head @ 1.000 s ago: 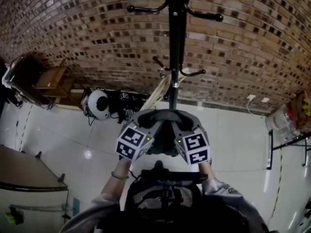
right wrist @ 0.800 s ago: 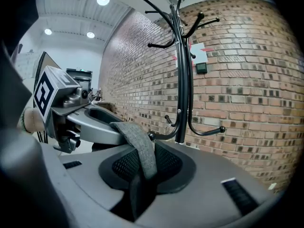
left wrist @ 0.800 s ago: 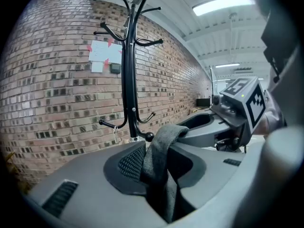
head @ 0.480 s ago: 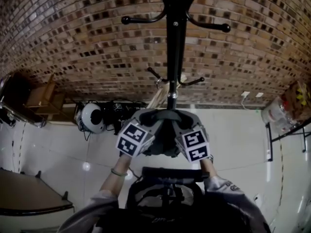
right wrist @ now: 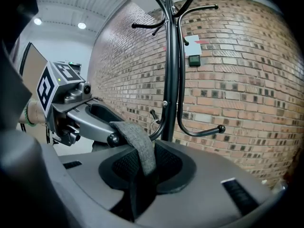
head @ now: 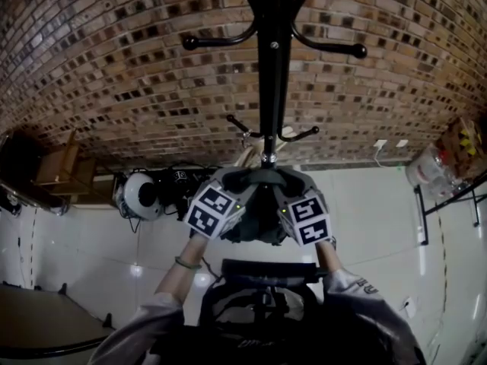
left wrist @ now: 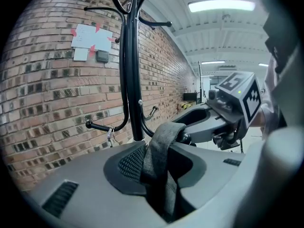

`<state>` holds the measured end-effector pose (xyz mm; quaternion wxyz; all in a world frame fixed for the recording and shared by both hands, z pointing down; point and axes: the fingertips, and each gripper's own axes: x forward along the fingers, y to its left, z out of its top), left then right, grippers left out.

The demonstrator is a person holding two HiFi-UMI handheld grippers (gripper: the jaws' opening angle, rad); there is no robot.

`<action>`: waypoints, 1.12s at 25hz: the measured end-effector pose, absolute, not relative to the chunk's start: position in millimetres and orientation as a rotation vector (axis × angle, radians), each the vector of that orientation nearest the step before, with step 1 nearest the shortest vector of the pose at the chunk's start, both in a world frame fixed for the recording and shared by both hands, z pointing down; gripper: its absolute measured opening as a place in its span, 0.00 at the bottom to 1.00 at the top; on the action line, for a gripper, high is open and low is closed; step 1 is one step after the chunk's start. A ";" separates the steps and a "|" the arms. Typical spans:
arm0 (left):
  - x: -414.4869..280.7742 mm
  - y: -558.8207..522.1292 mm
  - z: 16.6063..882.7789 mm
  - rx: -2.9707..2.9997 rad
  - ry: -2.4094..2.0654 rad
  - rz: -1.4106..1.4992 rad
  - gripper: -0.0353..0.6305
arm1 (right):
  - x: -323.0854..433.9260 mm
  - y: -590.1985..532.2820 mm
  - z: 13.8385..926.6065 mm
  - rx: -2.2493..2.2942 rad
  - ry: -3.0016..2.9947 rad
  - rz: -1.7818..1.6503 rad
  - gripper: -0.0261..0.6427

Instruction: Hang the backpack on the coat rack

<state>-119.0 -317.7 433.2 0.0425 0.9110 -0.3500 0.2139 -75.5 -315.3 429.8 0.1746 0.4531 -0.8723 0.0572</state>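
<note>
left gripper (left wrist: 165,175) and right gripper (right wrist: 142,175) each clamped on backpack (head: 259,318) strap (left wrist: 159,141); keep loop spread, clear coat rack (head: 272,67) hook (right wrist: 204,133) tip, lower

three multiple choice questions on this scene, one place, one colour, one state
1. Where does the coat rack stand? A) before the brick wall B) on a table C) beside a sofa
2. What colour is the strap? A) red B) grey C) yellow
3. How is the backpack? A) hung on a hook B) lying on the floor C) held by its strap in left tool and right tool
Answers: 1 A, brick shows behind its pole; 2 B, grey in both gripper views; 3 C, each tool is shut on the strap.
</note>
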 end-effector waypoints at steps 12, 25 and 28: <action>-111.2 -334.5 460.9 2.762 -1.026 0.658 0.24 | -70.4 -332.7 458.9 1.333 -2.432 0.248 0.17; -107.8 -326.4 464.7 2.743 -1.129 0.544 0.26 | -63.8 -320.6 465.5 1.383 -2.419 0.193 0.25; -113.7 -320.6 461.4 2.713 -1.146 0.499 0.29 | -55.0 -309.9 464.8 1.398 -2.468 0.276 0.25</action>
